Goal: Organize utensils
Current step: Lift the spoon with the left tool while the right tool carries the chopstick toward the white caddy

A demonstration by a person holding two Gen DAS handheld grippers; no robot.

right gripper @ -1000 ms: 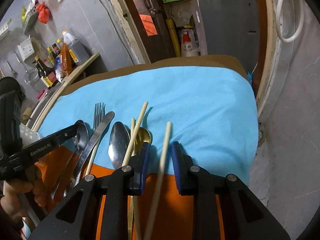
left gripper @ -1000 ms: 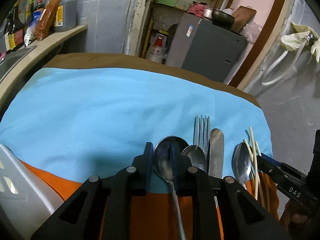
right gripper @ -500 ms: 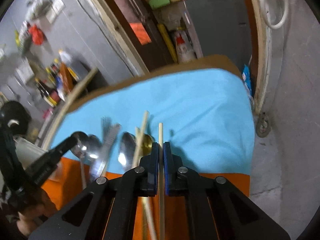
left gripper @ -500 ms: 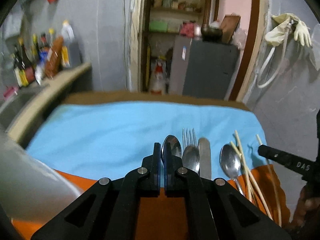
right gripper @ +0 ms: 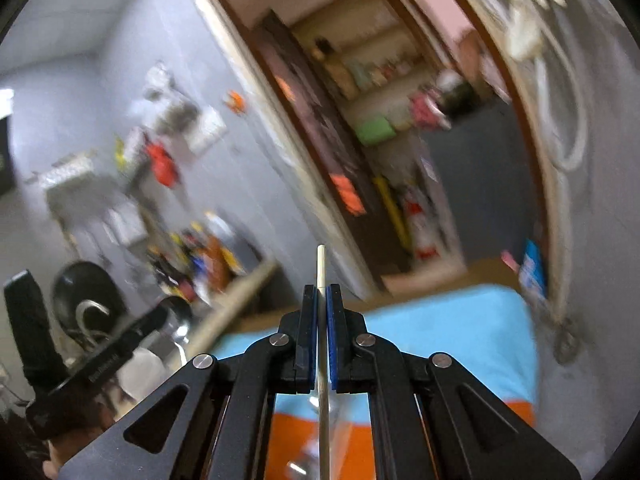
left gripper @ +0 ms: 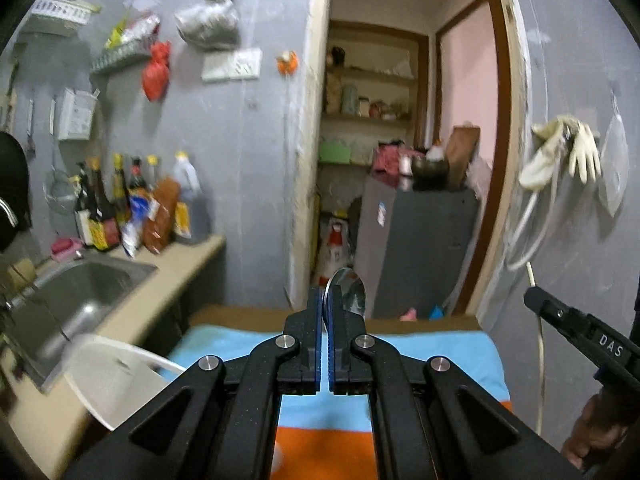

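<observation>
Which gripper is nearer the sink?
Left. The left gripper, shut on a spoon, is on the side of the sink; the right gripper, holding a chopstick, is farther over.

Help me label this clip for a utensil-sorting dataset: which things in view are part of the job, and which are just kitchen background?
Part of the job:
- spoon, clamped in the left gripper
- chopstick, clamped in the right gripper
- white basket beside the blue cloth

Just lying about:
- sauce bottles on the counter
- sink
- rubber gloves on the wall
- grey cabinet
</observation>
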